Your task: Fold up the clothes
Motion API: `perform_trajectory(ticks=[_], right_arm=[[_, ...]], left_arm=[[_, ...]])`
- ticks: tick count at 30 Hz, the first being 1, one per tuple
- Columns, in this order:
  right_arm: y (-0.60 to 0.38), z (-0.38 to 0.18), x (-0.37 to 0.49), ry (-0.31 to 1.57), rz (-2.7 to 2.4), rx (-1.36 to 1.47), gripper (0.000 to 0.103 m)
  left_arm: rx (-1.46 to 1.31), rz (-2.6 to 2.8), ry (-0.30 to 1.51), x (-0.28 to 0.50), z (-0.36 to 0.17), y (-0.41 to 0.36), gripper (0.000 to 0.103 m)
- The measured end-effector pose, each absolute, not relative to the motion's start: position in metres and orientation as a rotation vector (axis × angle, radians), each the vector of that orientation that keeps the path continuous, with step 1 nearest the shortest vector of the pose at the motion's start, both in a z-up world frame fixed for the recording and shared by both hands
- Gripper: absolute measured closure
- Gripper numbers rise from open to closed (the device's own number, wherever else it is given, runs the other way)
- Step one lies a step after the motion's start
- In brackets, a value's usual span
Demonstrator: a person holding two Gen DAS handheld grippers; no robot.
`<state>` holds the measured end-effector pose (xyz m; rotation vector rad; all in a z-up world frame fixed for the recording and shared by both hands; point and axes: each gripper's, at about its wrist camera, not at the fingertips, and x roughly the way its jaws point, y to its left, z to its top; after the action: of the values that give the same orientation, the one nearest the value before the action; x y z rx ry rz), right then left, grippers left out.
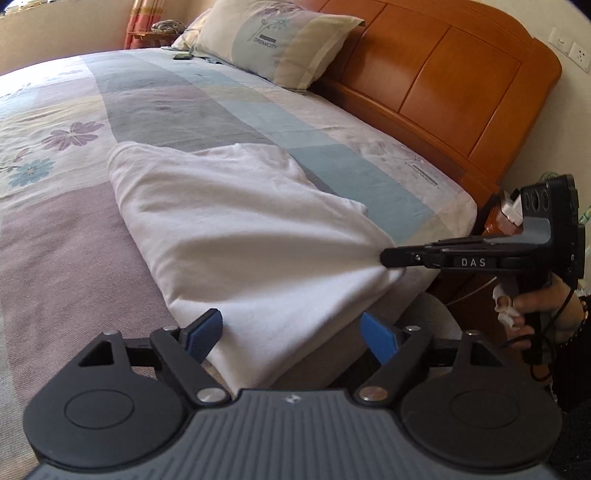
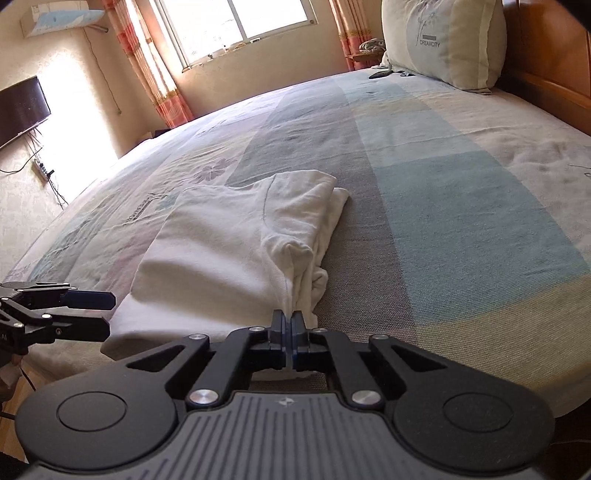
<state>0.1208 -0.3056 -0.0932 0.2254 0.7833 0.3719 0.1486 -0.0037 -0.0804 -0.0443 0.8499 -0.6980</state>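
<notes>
A white garment [image 1: 236,229] lies partly folded lengthwise on the bed, its near end hanging over the mattress edge. My left gripper [image 1: 291,338] is open, its blue pads either side of the garment's near corner without pinching it. My right gripper [image 2: 287,325] is shut on the white garment [image 2: 229,243] at its bunched near corner. In the left wrist view the right gripper [image 1: 388,256] comes in from the right, clamped on the cloth's edge. In the right wrist view the left gripper [image 2: 107,312] sits at the far left beside the cloth, jaws apart.
The bed [image 1: 74,221] has a patchwork floral cover. A pillow [image 1: 273,40] leans on the wooden headboard [image 1: 461,81]. A dark phone-like object [image 2: 378,75] lies near the pillow [image 2: 443,40]. A hand [image 1: 539,306] holds the right gripper's handle. A window [image 2: 236,22] and a television [image 2: 20,110] are beyond.
</notes>
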Motion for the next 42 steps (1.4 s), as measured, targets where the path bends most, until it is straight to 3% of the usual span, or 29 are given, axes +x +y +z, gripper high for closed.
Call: perform_trajectory(ticks=[5, 6, 11, 17, 24, 30, 34, 40, 41, 42], right_arm=[[-0.305, -0.099, 0.118, 0.854, 0.384, 0.233, 0.095], [-0.308, -0.095, 0.115, 0.851, 0.379, 0.234, 0.091], [-0.313, -0.057, 0.120, 0.729, 0.378, 0.207, 0.087], [-0.263, -0.059, 0.174, 0.695, 0.455, 0.130, 0.071], [-0.263, -0.105, 0.174, 0.764, 0.420, 0.107, 0.072], [-0.270, -0.107, 0.169, 0.758, 0.413, 0.162, 0.075], [-0.267, -0.108, 0.169, 0.749, 0.413, 0.157, 0.074], [-0.274, -0.106, 0.170, 0.756, 0.413, 0.231, 0.073], [-0.275, -0.103, 0.172, 0.766, 0.414, 0.253, 0.071], [-0.275, -0.096, 0.173, 0.756, 0.425, 0.259, 0.061]], left_arm=[[-0.029, -0.751, 0.863, 0.147, -0.070, 0.002, 0.018], [-0.025, -0.762, 0.866, 0.147, -0.068, 0.004, 0.018], [-0.026, -0.728, 0.767, 0.172, -0.039, 0.008, 0.017], [-0.086, -0.692, 0.746, 0.230, -0.037, -0.010, 0.017], [-0.102, -0.601, 0.878, 0.281, -0.103, -0.022, 0.019], [-0.091, -0.601, 0.738, 0.288, -0.087, -0.026, 0.017], [-0.042, -0.556, 0.764, 0.314, -0.102, -0.036, 0.018], [-0.100, -0.560, 0.730, 0.305, -0.076, -0.031, 0.017], [-0.100, -0.555, 0.730, 0.297, -0.074, -0.028, 0.017], [-0.101, -0.549, 0.728, 0.288, -0.072, -0.024, 0.017]])
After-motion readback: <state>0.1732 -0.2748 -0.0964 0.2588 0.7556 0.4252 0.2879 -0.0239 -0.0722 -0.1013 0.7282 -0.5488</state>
